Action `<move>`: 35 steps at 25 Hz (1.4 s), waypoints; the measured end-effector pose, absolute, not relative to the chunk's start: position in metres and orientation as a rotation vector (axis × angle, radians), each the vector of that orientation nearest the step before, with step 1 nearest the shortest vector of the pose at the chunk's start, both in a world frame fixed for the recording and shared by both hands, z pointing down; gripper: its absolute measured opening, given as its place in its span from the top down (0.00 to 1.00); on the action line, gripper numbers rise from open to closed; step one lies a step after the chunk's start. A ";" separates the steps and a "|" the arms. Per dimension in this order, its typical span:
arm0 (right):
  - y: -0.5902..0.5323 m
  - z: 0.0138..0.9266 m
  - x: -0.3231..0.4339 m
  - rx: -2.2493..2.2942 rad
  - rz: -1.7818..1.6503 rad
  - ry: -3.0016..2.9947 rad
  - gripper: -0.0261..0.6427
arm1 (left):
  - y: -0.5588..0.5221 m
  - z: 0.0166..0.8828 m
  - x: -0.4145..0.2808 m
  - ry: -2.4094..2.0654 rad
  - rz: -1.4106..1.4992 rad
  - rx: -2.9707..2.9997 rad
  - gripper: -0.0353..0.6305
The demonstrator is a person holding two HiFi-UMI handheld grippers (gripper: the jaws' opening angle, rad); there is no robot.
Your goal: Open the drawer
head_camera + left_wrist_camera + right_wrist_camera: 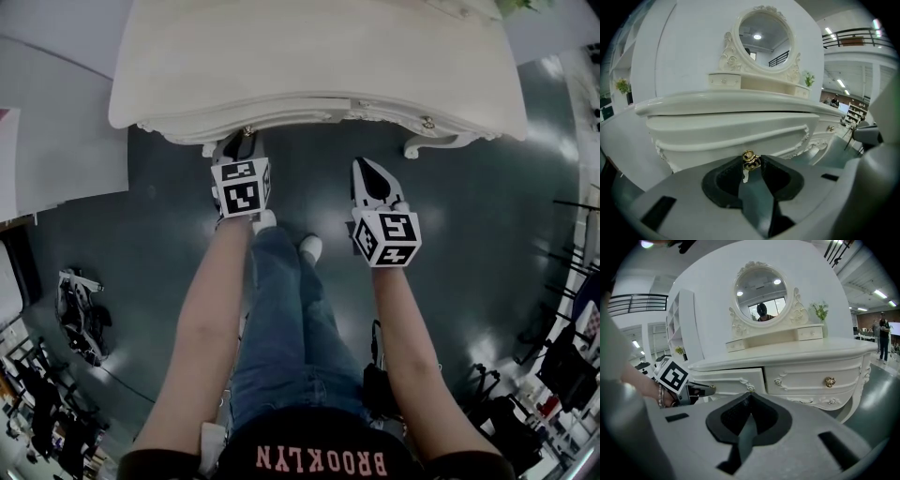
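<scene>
A white dressing table (309, 47) stands ahead of me, its left drawer (736, 379) set a little forward of the right one. My left gripper (246, 142) is at that drawer's front, and its tips (751, 161) are shut on the small gold drawer knob (749, 157). From the right gripper view, the left gripper (705, 390) shows at the drawer with its marker cube. My right gripper (368, 169) hangs free in front of the table's middle, short of the right drawer's gold knob (829, 381). Its jaws (749, 395) are shut on nothing.
An oval mirror (759, 284) and a small plant (819, 310) stand on the table top. A curved table leg (417, 145) is at the right. My legs (281, 309) are below the grippers. Gear lies on the floor at left (80, 314) and right (562, 366).
</scene>
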State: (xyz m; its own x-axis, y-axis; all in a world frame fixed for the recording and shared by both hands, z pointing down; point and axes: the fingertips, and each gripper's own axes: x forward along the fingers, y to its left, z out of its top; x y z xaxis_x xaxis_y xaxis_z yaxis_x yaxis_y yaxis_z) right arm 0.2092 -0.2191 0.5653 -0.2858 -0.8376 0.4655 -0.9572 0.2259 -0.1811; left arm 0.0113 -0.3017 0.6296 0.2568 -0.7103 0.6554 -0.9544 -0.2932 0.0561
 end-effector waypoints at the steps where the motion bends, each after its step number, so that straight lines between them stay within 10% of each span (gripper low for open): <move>1: -0.218 0.565 0.209 1.681 0.635 -2.237 0.97 | -0.299 0.629 0.011 -1.512 0.732 2.086 0.78; 35: -0.148 0.565 0.189 1.736 0.667 -2.193 0.97 | -0.197 0.628 0.004 -1.413 0.724 2.127 0.78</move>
